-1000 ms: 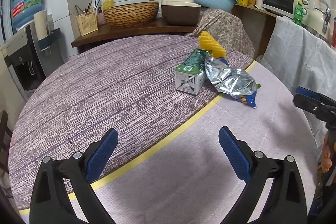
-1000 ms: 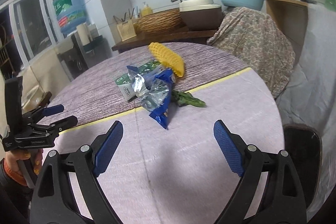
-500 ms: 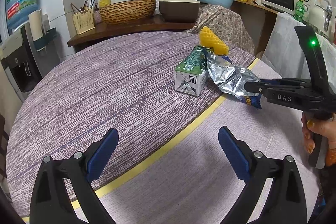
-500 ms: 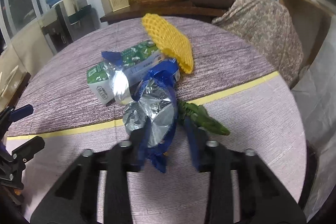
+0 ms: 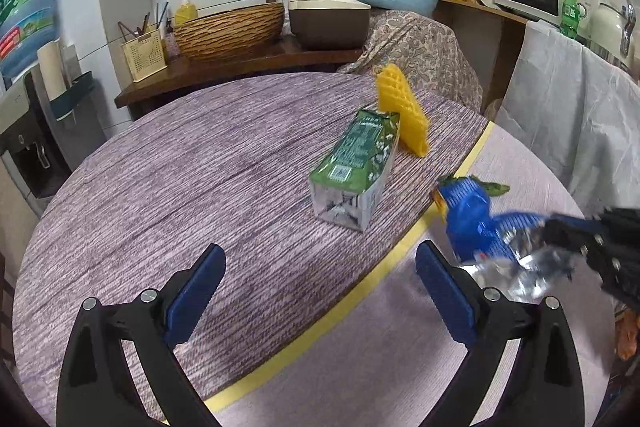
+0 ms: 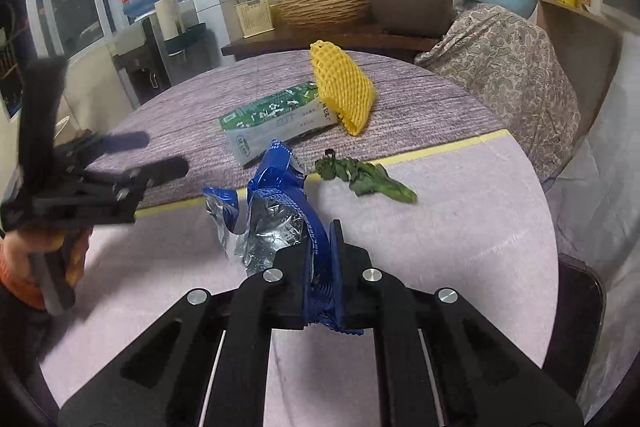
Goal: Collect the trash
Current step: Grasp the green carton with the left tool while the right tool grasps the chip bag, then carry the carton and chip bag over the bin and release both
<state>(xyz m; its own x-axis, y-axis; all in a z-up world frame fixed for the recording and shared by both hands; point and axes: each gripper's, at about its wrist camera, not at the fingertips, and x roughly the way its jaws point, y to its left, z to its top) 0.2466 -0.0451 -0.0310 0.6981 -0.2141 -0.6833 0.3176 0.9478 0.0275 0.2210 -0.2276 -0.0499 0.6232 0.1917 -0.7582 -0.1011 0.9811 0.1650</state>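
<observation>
My right gripper [image 6: 320, 239] has its jaws closing tight on a crumpled blue and silver snack bag [image 6: 276, 211], pads pressing on the bag's blue end. The left wrist view shows that bag [image 5: 472, 223] lifted at the right, held by the right gripper [image 5: 560, 227]. My left gripper [image 5: 320, 267] is open and holds nothing, short of a green milk carton [image 5: 356, 163] lying on the round table [image 5: 180, 167]. A yellow foam net [image 5: 404, 111] leans behind the carton. A green vegetable scrap [image 6: 364, 179] lies on the pale cloth beyond the bag.
A wooden counter [image 5: 240, 63] behind the table carries a wicker basin, a brown pot and a blue bowl. A water dispenser [image 5: 24, 131] stands at left. Cloth-covered furniture [image 5: 424, 47] and a dark chair [image 6: 580, 307] flank the table's right side.
The right gripper went from wide open to shut on the snack bag and pulled it away from the carton, toward the table's near edge. The left gripper crept closer to the carton.
</observation>
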